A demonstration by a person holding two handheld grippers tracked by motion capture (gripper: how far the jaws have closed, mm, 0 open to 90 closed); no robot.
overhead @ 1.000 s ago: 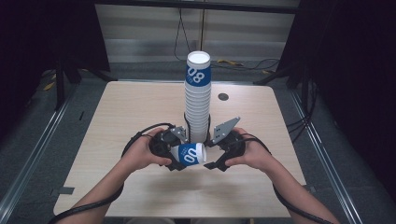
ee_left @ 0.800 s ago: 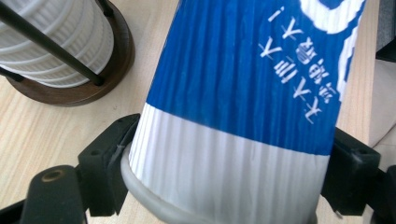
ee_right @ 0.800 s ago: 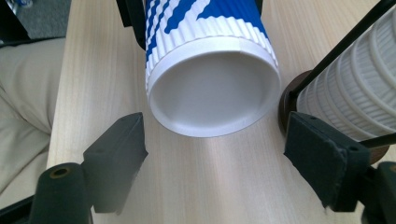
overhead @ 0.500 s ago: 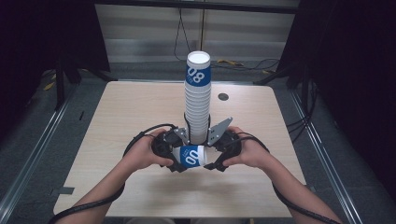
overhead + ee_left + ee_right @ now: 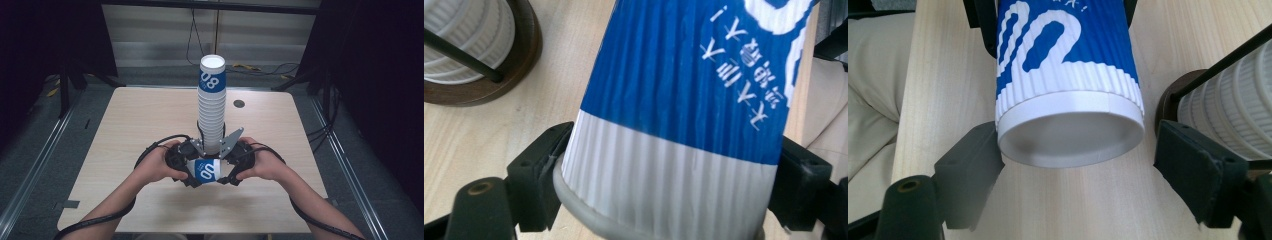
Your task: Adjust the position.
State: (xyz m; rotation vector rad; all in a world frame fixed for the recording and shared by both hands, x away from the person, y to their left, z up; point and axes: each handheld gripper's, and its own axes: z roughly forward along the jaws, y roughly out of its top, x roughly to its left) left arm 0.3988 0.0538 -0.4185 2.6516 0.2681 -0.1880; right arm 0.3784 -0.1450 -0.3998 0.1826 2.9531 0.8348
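Left gripper view: the left tool (image 5: 664, 200) clamps the rim end of a blue-and-white paper cup (image 5: 689, 100), its black jaws pressed against the ribbed wall on both sides. In the right gripper view, the right tool (image 5: 1073, 170) has just been widening; the cup's base (image 5: 1070, 132) sits between its jaws, with a clear gap on one side. The high view shows the cup (image 5: 206, 170) lying sideways between both hands, low over the bench (image 5: 140, 120) and just in front of a tall stack of cups (image 5: 212, 110) on a dark round stand. Judging by this, the handover to the left tool looks nearly done; adding the cup to the stack remains.
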